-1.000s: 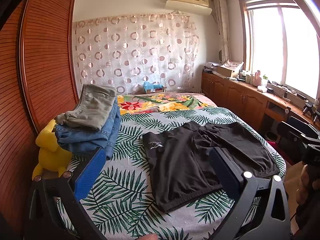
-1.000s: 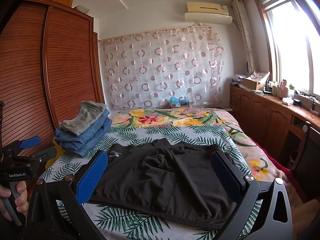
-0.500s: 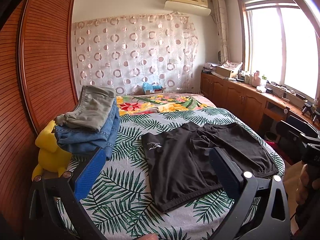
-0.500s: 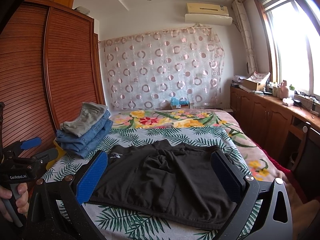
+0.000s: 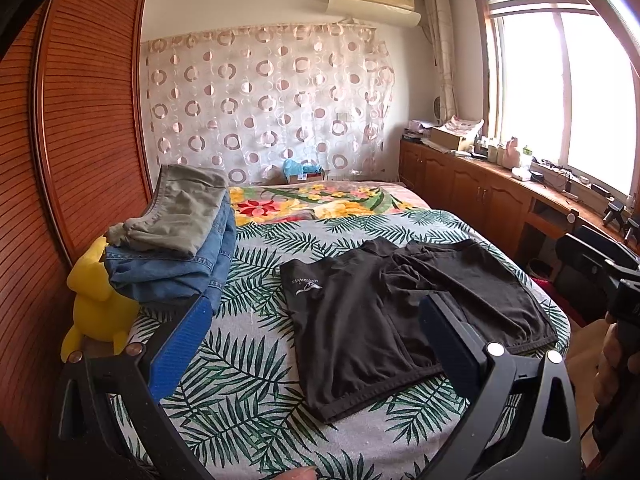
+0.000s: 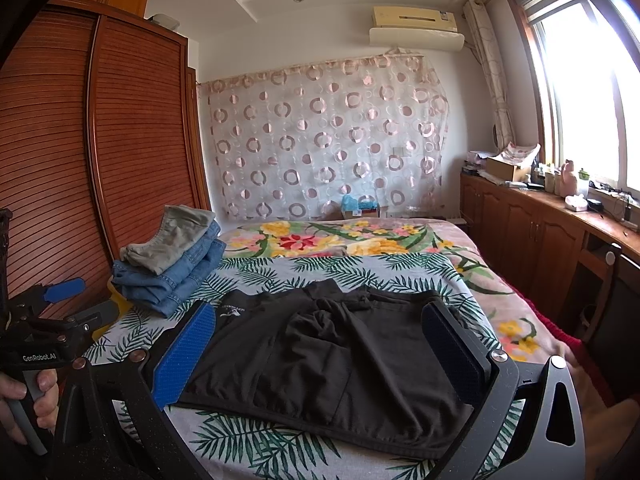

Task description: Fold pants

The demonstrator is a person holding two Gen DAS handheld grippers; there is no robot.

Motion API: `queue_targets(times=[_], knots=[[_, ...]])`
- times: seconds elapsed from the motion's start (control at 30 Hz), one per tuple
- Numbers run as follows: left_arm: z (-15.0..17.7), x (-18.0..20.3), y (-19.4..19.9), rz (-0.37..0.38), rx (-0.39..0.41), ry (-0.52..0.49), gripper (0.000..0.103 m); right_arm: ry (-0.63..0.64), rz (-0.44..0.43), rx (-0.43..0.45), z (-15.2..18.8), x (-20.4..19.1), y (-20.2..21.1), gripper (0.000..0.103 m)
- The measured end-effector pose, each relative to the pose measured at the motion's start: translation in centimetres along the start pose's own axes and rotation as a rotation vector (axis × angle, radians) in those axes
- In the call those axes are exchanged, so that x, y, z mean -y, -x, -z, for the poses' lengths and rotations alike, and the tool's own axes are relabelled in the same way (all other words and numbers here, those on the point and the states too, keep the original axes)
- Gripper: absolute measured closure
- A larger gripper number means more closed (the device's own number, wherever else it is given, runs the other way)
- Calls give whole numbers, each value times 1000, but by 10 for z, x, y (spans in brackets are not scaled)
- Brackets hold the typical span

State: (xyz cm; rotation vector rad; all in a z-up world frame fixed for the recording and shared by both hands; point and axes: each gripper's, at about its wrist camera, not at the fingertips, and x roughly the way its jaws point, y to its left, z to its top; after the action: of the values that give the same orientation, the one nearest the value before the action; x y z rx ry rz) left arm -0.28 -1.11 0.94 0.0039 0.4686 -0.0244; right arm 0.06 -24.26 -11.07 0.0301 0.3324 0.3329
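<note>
Black shorts (image 5: 384,320) (image 6: 332,356) lie spread flat on the leaf-print bed cover, waistband toward me, a small white logo on the left leg. My left gripper (image 5: 316,332) is open and held above the bed's near left part, nothing between its fingers. Over the shorts' waistband edge my right gripper (image 6: 320,344) hovers, also open and holding nothing. In the right wrist view the left gripper's handle (image 6: 40,344) shows at the left edge, gripped by a hand.
Folded jeans with grey pants on top (image 5: 176,240) (image 6: 172,260) are stacked at the bed's left side, beside a yellow plush toy (image 5: 96,308). A slatted wooden wardrobe (image 6: 120,160) runs along the left; low cabinets (image 6: 540,240) stand under the window on the right.
Both grippers have drifted only slightly; the shorts lie as before.
</note>
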Motion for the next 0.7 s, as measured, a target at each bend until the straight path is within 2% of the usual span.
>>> queue_targets(times=[0.53,0.7], knots=[[19,0,-31,29,-76,-10,0,-3,27,-41,4,25,-12,1],[27,-3,-42,35,-108,-7,0,24,36,-74,6,38,-21,10]])
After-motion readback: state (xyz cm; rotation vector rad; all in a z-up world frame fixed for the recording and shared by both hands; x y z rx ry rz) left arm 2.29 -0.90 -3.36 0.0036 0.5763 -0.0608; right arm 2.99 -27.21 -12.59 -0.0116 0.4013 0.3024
